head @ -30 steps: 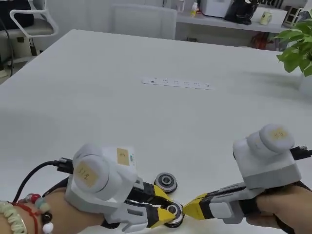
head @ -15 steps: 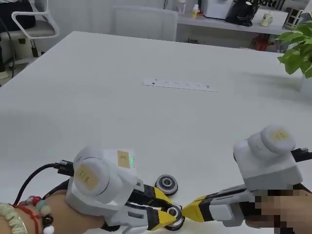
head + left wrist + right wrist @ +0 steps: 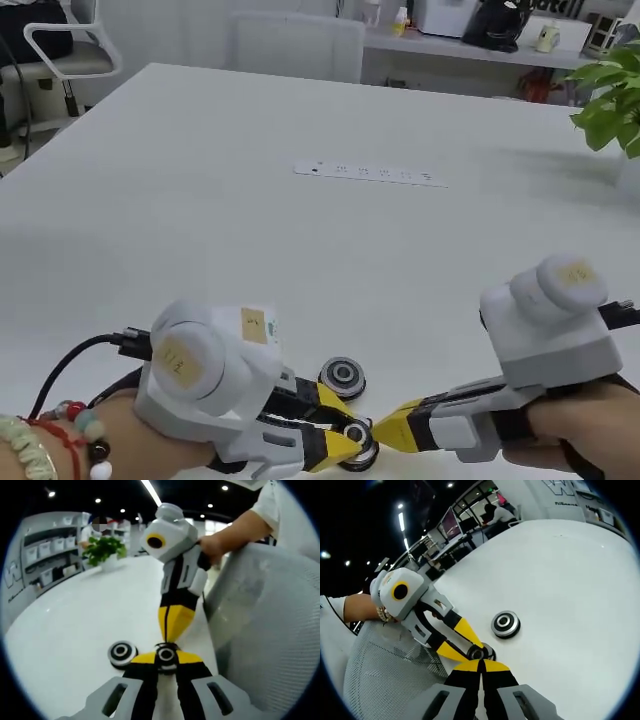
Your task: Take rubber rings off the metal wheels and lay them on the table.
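A small metal wheel (image 3: 356, 439) with a black rubber ring sits between the yellow fingers of my left gripper (image 3: 352, 441), which is shut on it just above the table's near edge. In the left gripper view the wheel (image 3: 166, 656) rests between the tips. My right gripper (image 3: 384, 436) comes in from the right with its jaws pressed together, pinching the wheel's ring at its edge (image 3: 480, 654). In its own view the right gripper (image 3: 481, 664) is level with the wheel. A second wheel (image 3: 343, 376) with its ring on lies flat on the table just behind (image 3: 122, 652) (image 3: 506, 624).
The white table (image 3: 300, 260) stretches far ahead. A white power strip (image 3: 365, 172) lies across its middle. A green plant (image 3: 612, 95) stands at the far right edge. An office chair (image 3: 60, 50) and shelves are beyond the table.
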Demonstrator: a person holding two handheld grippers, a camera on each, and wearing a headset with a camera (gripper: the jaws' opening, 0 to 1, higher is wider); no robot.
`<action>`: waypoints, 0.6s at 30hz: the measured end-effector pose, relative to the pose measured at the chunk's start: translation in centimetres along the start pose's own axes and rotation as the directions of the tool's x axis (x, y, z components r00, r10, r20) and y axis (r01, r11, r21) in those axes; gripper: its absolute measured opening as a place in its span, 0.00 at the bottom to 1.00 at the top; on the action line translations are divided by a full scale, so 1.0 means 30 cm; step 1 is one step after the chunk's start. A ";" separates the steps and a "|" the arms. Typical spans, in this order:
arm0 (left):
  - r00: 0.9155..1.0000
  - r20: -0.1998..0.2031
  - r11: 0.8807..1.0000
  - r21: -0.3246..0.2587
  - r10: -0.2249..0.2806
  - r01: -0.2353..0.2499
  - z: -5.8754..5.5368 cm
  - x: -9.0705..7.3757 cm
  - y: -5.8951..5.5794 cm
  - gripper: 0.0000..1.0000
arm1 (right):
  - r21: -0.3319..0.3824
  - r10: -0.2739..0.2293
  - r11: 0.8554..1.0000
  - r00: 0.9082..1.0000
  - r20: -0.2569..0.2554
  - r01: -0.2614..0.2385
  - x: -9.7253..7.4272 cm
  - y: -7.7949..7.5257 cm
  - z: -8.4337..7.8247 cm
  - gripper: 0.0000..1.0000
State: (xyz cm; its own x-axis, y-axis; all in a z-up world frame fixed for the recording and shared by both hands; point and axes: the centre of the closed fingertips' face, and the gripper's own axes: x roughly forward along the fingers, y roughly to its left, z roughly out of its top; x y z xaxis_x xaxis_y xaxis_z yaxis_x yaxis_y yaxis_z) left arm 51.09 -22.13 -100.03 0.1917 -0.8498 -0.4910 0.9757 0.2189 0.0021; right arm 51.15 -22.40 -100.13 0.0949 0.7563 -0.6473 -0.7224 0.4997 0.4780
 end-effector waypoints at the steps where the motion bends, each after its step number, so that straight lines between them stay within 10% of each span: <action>1: 1.000 0.000 1.000 0.000 0.000 0.000 0.000 0.000 0.000 0.13 | -0.001 0.000 1.000 1.000 0.000 0.000 0.000 0.001 0.000 0.00; 18: 1.000 -0.001 1.000 0.000 0.001 -0.001 0.000 0.001 0.001 0.13 | 0.001 0.013 1.000 1.000 0.009 -0.013 -0.001 0.012 0.008 0.00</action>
State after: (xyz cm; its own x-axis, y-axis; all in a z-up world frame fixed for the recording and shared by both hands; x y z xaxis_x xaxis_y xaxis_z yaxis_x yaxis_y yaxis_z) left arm 51.11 -22.15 -100.05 0.1929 -0.8491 -0.4917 0.9755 0.2201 0.0026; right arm 51.06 -22.15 -99.80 0.0918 0.7668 -0.6353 -0.7227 0.4902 0.4872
